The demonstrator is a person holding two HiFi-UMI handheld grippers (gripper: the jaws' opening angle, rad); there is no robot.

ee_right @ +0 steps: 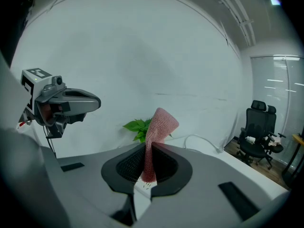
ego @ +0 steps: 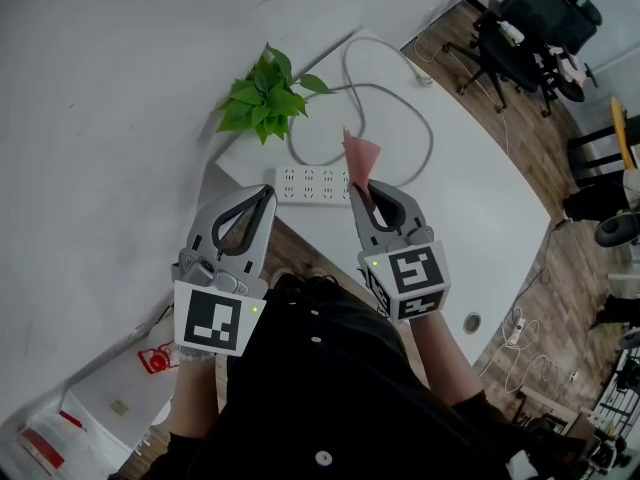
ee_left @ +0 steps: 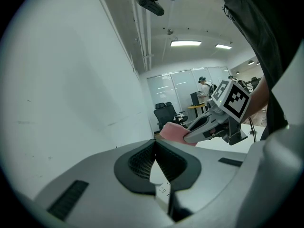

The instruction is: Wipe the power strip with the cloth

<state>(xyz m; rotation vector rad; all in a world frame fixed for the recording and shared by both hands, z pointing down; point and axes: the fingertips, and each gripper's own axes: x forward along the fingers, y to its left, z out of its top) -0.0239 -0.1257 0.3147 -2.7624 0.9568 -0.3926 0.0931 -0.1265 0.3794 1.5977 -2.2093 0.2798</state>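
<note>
A white power strip (ego: 312,184) lies on the white table (ego: 470,198), near its front-left edge, with a grey cable (ego: 415,118) looping behind it. My right gripper (ego: 357,188) hovers above the strip's right end, shut on a pink cloth (ego: 362,153) that sticks up past the jaw tips. In the right gripper view the cloth (ee_right: 159,125) stands pinched between the jaws (ee_right: 147,146). My left gripper (ego: 268,194) is held over the strip's left end, shut with nothing in it. In the left gripper view its tips (ee_left: 155,145) meet, and a bit of the power strip (ee_left: 161,190) shows below them.
A green potted plant (ego: 265,96) stands just behind the strip, by the white wall (ego: 110,98). Black office chairs (ego: 520,38) sit on the wooden floor to the far right. A white cabinet top (ego: 120,388) lies lower left.
</note>
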